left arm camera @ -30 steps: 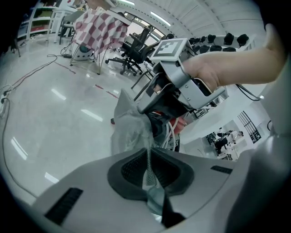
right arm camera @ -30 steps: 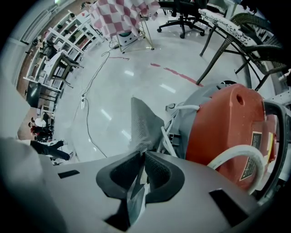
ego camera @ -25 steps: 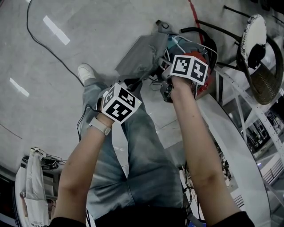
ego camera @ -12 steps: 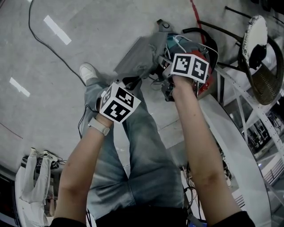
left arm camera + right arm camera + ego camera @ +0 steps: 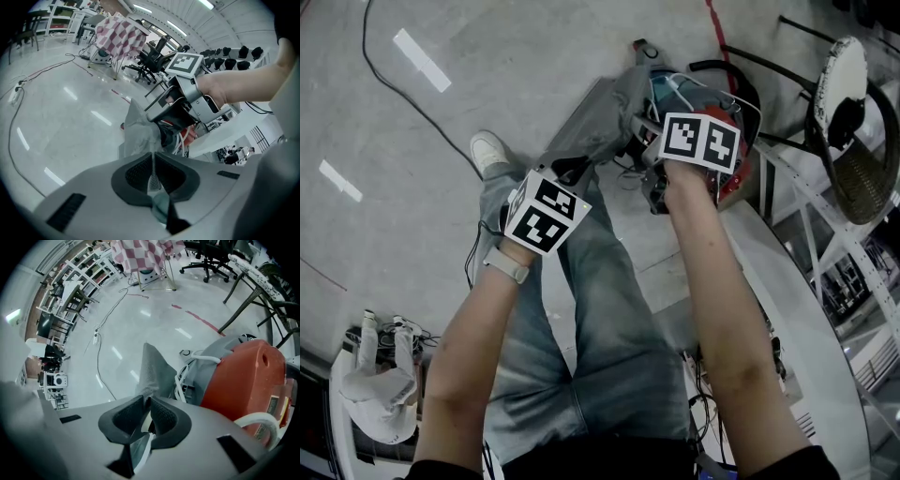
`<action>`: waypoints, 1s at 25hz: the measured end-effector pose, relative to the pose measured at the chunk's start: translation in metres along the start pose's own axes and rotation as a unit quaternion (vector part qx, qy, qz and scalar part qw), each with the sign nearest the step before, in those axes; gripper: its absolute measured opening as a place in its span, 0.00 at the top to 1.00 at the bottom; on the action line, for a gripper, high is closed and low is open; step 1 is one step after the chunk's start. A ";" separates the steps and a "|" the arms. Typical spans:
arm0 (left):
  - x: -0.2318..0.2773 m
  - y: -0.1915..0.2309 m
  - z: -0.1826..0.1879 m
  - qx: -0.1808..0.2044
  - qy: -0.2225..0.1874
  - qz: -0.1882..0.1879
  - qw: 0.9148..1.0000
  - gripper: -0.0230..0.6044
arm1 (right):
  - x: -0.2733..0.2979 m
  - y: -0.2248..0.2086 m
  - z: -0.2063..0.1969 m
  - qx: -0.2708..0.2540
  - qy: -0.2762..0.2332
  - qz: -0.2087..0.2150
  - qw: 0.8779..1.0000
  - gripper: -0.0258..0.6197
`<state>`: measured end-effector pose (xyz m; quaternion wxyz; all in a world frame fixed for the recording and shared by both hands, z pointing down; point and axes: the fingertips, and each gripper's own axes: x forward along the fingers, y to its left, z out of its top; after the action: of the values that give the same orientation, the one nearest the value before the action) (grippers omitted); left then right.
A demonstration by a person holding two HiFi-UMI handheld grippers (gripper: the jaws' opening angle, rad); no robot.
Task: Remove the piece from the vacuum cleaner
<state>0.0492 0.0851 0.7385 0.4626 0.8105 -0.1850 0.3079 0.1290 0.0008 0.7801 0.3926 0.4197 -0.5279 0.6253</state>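
A grey fabric bag [image 5: 598, 114] hangs off the red vacuum cleaner [image 5: 733, 180] on the floor. My left gripper [image 5: 570, 174] is shut on a fold of the bag [image 5: 137, 132], which runs up between its pads. My right gripper [image 5: 649, 131] is shut on another edge of the same bag [image 5: 153, 366], right beside the red vacuum cleaner body [image 5: 247, 376] and its white cord [image 5: 186, 377]. In the left gripper view the right gripper [image 5: 174, 108] sits just beyond the fabric. The two grips are a short way apart. Where the bag joins the machine is hidden.
A black cable [image 5: 392, 82] trails over the grey floor. A chair [image 5: 851, 112] and a white table edge [image 5: 787, 281] stand at the right. The person's jeans leg and white shoe [image 5: 487, 150] lie under the left gripper. A white bundle [image 5: 375, 398] sits lower left.
My left gripper has shifted slightly up and away with the fabric still in it. The right gripper has held its place on the bag. The head view has drifted a little.
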 end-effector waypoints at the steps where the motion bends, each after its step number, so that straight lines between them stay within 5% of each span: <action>1: -0.001 0.001 0.000 -0.001 -0.001 0.002 1.000 0.90 | 0.000 0.001 0.000 0.000 0.001 0.002 1.000 0.85; 16: -0.020 -0.016 0.009 -0.002 -0.034 -0.026 0.999 0.91 | 0.002 0.012 0.000 0.013 -0.002 0.013 1.000 0.85; 25: -0.035 0.002 0.018 -0.008 -0.049 -0.010 0.999 0.91 | 0.003 0.021 0.002 0.033 -0.016 0.034 0.999 0.85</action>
<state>0.0281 0.0691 0.7088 0.4626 0.8227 -0.2018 0.2616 0.1090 -0.0040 0.7762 0.3488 0.4242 -0.5267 0.6488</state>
